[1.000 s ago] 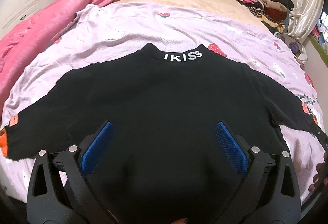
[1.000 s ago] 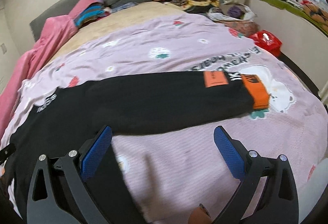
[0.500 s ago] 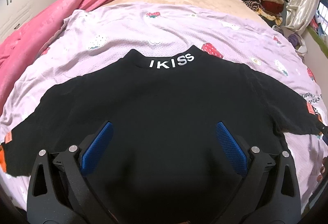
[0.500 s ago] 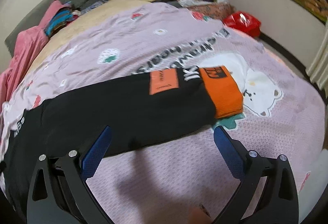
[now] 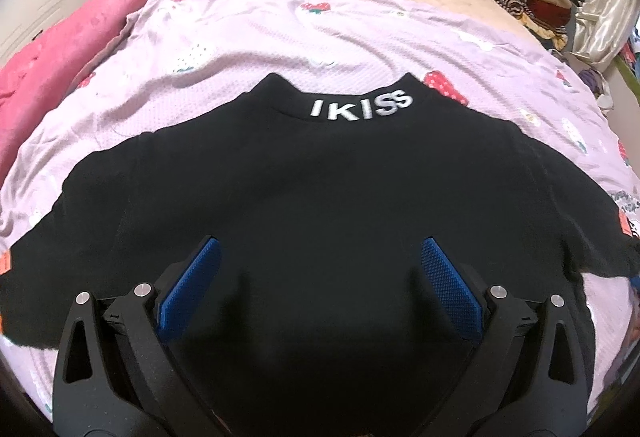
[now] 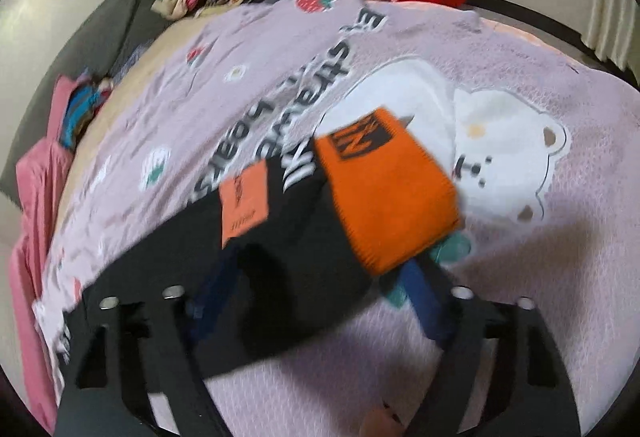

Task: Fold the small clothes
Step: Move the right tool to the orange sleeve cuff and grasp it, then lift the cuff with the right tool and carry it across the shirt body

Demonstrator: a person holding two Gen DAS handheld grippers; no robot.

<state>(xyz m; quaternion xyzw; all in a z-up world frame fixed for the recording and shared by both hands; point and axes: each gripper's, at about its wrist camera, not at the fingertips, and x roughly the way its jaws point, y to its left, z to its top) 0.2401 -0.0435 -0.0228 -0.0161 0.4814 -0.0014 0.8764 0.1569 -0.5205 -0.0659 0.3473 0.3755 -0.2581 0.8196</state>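
Left wrist view first: our left gripper is spread wide, blue pads well apart with nothing pinched, hanging over the lower middle of the black sweatshirt. That sweatshirt lies flat on the lilac blanket, collar on the far side from the tool with white "IKISS" lettering dead ahead. Its sleeves run out to either side of the jaws.

Over on the right wrist view things are blurry, but we can see our right gripper closing in on the sweatshirt's right sleeve. The sleeve end sits between the two fingers, with the orange cuff just beyond the right-hand finger. We can't tell for sure that the pads press the cloth. An orange patch sits on the sleeve just ahead of the left-hand finger, and the blanket's white bear print is beyond the cuff to the right.
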